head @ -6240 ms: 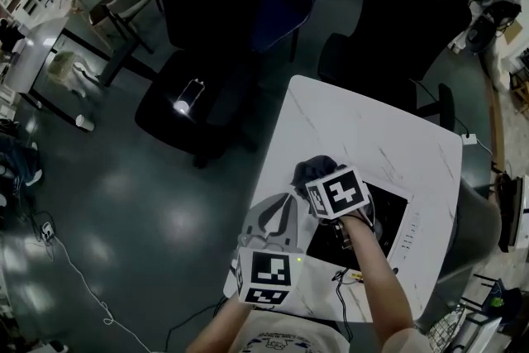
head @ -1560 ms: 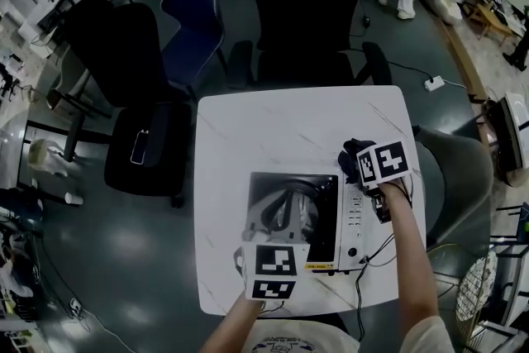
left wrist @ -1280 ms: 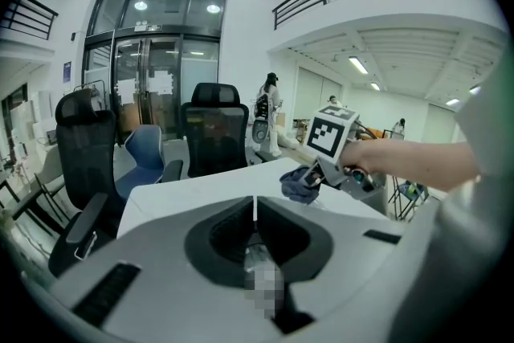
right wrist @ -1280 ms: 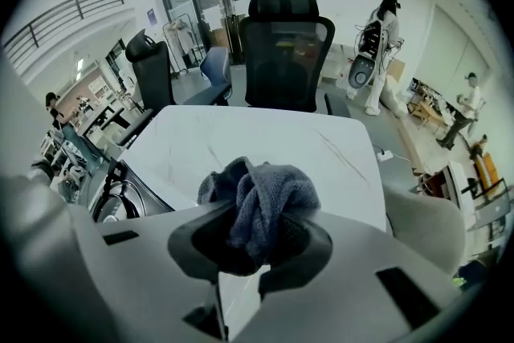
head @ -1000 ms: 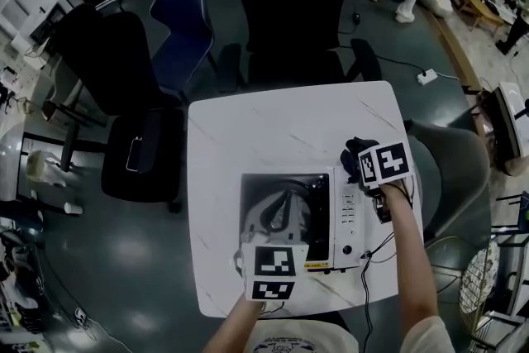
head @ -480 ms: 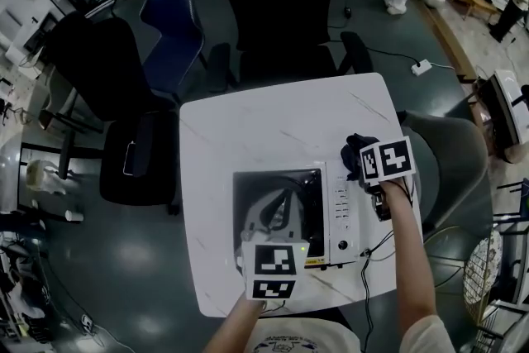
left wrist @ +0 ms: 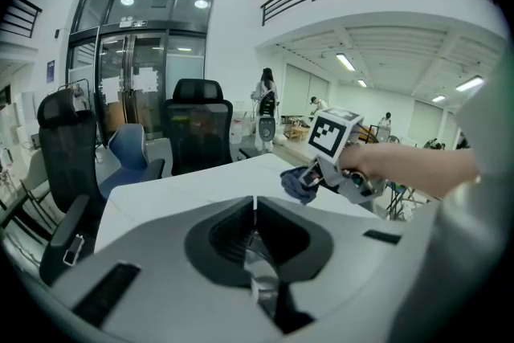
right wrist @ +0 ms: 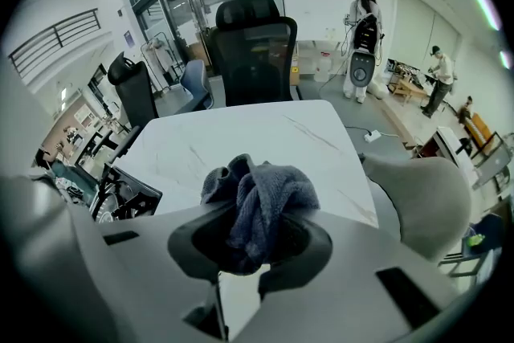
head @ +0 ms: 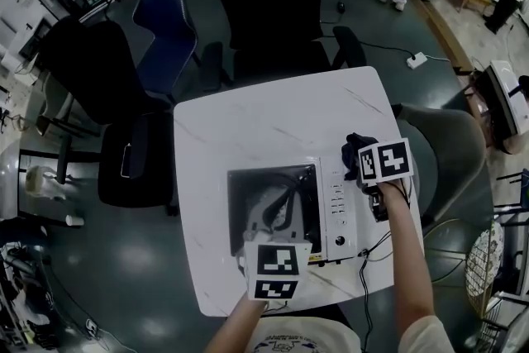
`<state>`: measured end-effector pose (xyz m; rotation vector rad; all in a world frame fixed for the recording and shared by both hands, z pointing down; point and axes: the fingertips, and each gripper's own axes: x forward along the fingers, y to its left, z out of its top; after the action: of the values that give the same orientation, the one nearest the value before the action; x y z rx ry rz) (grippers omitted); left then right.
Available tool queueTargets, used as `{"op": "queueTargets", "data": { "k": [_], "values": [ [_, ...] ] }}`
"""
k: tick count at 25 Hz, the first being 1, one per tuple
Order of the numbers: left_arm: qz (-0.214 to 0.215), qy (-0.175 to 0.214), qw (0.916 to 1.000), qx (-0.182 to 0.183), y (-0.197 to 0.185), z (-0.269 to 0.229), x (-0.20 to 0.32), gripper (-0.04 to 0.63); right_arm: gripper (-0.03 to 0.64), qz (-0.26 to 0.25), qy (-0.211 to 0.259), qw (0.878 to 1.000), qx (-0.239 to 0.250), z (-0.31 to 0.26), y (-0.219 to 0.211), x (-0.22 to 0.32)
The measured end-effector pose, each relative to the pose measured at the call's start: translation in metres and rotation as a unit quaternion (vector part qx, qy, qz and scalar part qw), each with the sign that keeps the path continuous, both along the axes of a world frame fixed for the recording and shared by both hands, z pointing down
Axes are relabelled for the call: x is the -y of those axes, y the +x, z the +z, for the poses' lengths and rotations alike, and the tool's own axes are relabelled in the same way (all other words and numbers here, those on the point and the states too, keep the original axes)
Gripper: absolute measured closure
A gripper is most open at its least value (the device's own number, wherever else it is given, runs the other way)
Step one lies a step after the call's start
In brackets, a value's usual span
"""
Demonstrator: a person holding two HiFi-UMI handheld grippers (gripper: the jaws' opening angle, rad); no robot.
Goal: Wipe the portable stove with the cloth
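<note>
One soft, light cloth [right wrist: 261, 201], pinched as a wad in my right gripper [right wrist: 253, 249], sits beside the stove [head: 337, 211]; I judge that grip secure. My left gripper [left wrist: 254, 213] has its fingers pressed together, empty.

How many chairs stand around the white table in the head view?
4: a black chair beyond the table, a blue chair and a second black chair to its left, a grey chair at its right. Others may be hidden.
</note>
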<state>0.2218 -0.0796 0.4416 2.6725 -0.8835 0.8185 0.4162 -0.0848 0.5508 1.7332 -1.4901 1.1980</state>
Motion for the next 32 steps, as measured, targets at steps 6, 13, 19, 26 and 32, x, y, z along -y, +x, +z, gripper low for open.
{"op": "queueTargets", "data": {
  "k": [6, 13, 19, 26, 32],
  "values": [
    [0.006, -0.002, 1.0, 0.0, -0.001, 0.002, -0.002, 0.574, 0.535, 0.01, -0.002, 1.0, -0.001, 0.005, -0.001, -0.009],
    [0.008, -0.005, 0.9999, -0.003, -0.004, 0.003, -0.009, 0.574, 0.535, 0.028, -0.008, 1.0, -0.003, 0.015, 0.002, -0.024],
    [0.011, -0.01, 0.9999, 0.003, -0.011, 0.008, -0.016, 0.572, 0.535, 0.032, -0.018, 0.999, -0.009, 0.022, -0.001, -0.037],
    [0.02, -0.01, 0.9998, -0.001, -0.012, 0.005, -0.026, 0.572, 0.537, 0.031, -0.038, 0.999, -0.004, 0.034, -0.009, -0.059],
    [0.028, -0.009, 0.9996, 0.003, -0.017, 0.005, -0.033, 0.574, 0.536, 0.029, -0.051, 0.998, -0.001, 0.044, -0.021, -0.076]
  ]
}}
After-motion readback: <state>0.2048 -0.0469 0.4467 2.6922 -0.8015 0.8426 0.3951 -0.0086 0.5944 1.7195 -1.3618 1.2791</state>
